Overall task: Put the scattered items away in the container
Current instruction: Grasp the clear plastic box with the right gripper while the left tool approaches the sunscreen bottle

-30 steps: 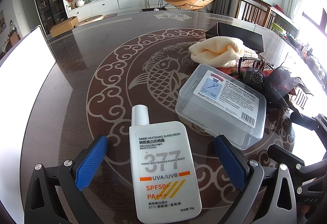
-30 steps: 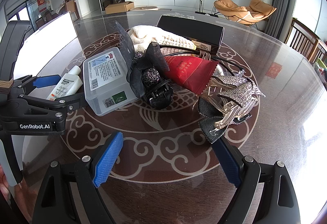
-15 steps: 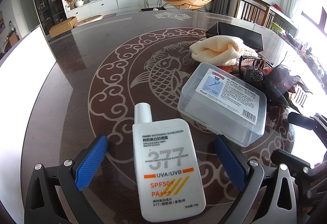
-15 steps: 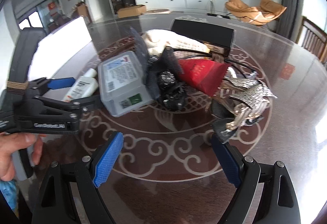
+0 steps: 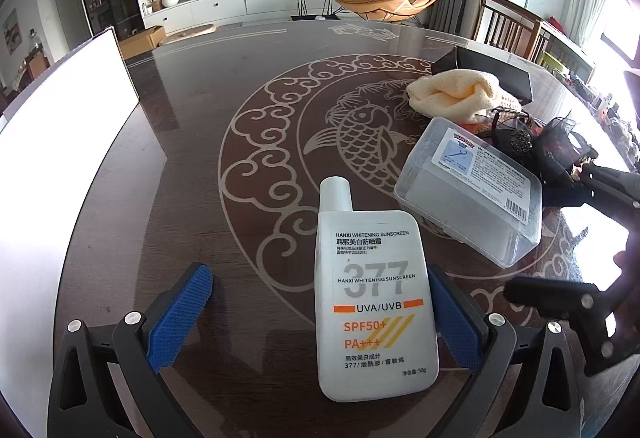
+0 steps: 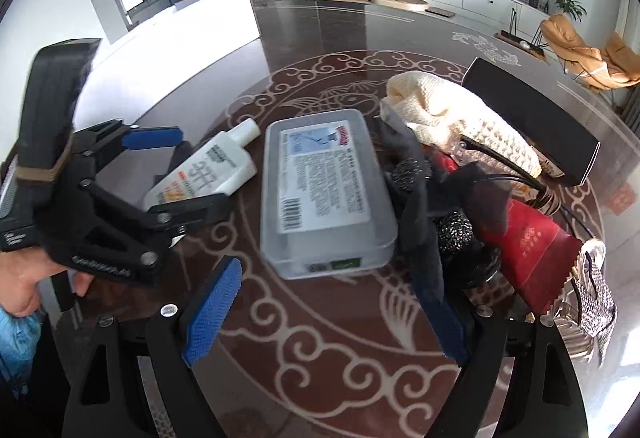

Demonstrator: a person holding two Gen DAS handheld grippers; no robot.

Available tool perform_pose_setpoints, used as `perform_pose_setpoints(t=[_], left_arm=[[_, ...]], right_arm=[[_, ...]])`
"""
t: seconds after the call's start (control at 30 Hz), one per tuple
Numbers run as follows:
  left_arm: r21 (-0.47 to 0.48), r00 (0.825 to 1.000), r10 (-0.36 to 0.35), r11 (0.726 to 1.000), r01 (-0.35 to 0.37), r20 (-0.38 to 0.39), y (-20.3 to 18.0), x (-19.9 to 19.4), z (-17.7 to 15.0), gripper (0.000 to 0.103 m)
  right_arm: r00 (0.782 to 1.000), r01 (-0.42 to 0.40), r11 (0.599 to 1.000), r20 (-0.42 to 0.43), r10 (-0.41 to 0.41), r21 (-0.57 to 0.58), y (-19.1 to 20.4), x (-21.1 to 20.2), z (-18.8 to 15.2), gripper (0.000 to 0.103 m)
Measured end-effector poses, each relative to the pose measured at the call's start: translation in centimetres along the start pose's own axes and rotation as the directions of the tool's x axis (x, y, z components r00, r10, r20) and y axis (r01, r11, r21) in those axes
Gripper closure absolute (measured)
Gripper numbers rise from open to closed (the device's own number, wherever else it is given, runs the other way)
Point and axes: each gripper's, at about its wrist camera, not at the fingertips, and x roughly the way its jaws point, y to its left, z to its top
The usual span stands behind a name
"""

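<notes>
A white sunscreen bottle (image 5: 376,298) lies flat on the dark patterned table (image 5: 192,174), between the open fingers of my left gripper (image 5: 316,318) and close to the right-hand pad. In the right wrist view the same bottle (image 6: 208,170) sits inside the left gripper (image 6: 176,174). My right gripper (image 6: 326,314) is open and holds nothing, with a clear lidded plastic box (image 6: 324,190) just ahead of its fingertips. That box (image 5: 472,190) lies right of the bottle. A large white box-like thing (image 5: 60,110) stands at the table's left edge.
A pile sits right of the clear box: cream knitted cloth (image 6: 452,118), black hair clips (image 6: 452,230), red packet (image 6: 528,246), rhinestone bow (image 6: 592,290), black box (image 6: 532,110). A hand (image 6: 24,286) holds the left gripper. Bare tabletop lies between the bottle and the white thing.
The right gripper has swung left and closer, so the clear box now sits in front of its fingers. The left gripper has shifted slightly left, leaving the bottle near its right pad.
</notes>
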Motion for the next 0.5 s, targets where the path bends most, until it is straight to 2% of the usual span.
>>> perform_pose_setpoints(t=[0.17,0.27,0.4,0.47,0.5], left_arm=[[0.0,1.0,0.0,1.0,0.0,0.0,0.0,0.0,0.0,0.0],[-0.028,1.0,0.014,1.0,-0.014,0.001,0.6,0.0,0.0,0.0],[-0.05,0.999,0.034,0.998,-0.034,0.0,1.5,0.1,0.0,0.0],[-0.049,0.999,0.034,0.998,-0.034,0.0,1.6,0.2,0.0,0.0],[-0.049,0.999,0.034,0.998,-0.033,0.0,1.6,0.2,0.0,0.0]], right_arm=[[1.0,-0.005,0.996,-0.02,0.003,-0.09,0.7,1.0,1.6,0.016],[1.0,0.0,0.988,0.001,0.0,-0.156,1.9,1.5,2.8,0.016],[1.0,0.002,0.989,0.004,-0.001,-0.148,1.5,2.4,3.5,0.017],[1.0,0.013,0.991,0.01,-0.012,-0.134,1.2,2.5,3.4,0.027],[1.0,0.02,0.992,0.022,-0.018,-0.128,1.1,2.3,3.3,0.04]])
